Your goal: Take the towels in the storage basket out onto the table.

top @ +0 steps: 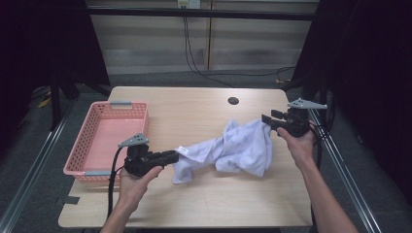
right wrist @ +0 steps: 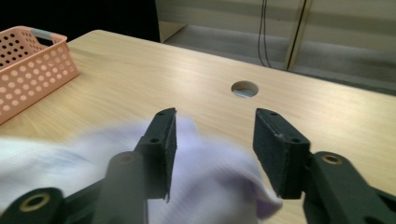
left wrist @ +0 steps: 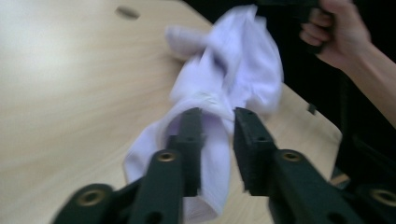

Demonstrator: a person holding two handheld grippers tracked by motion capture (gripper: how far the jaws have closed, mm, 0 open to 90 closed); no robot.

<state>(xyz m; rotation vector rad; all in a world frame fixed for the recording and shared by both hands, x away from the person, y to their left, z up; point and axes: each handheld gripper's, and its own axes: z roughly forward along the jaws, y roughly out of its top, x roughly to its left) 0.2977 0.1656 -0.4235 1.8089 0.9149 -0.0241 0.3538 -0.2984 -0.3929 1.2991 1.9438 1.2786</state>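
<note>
White, soft cotton cloth (top: 233, 148) lies crumpled toward the bench's (top: 194, 116) right edge; I judge it light and floppy, best pinched at corners. My left hand-held gripper (top: 176, 156) straddles one end, part-open; the right hand-held gripper (top: 266, 120) gapes, holding nothing.

Motion is smearing the white cloth (right wrist: 205, 186) in the right gripper view, the frame's bottom edge is cutting it off, and the pink basket (right wrist: 28, 70) is running off the left edge.

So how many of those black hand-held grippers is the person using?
2. The left hand-held gripper is beside the pink basket, at one end of the white cloth; the right hand-held gripper is at its other end.
</note>
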